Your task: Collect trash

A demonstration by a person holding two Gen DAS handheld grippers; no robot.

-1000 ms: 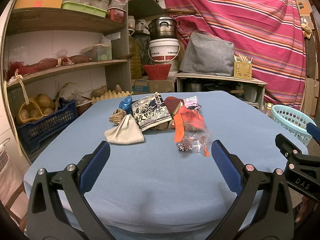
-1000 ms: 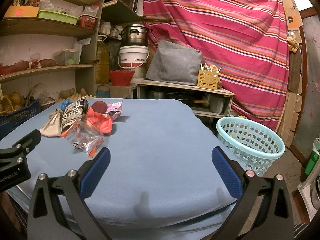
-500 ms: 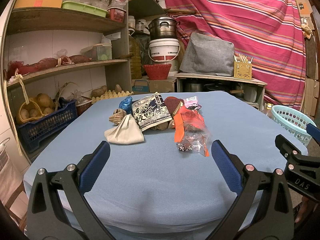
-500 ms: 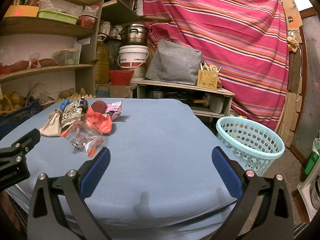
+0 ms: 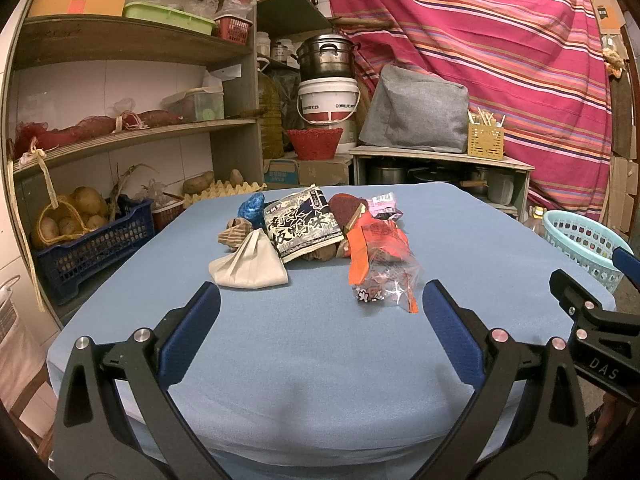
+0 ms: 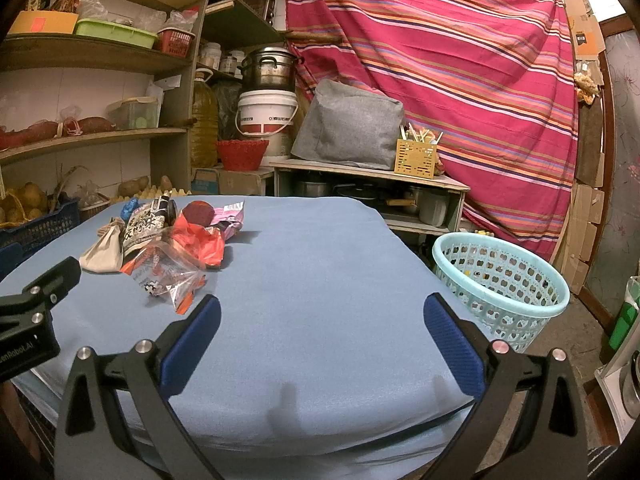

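Both grippers, left (image 5: pixel 320 312) & right (image 6: pixel 320 320), spread wide, empty; trash (image 5: pixel 316 240) at 12 o'clock, basket (image 6: pixel 500 276) at 2.

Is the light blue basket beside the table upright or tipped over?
Upright: the basket stands on the floor, its rim level and its opening facing up.
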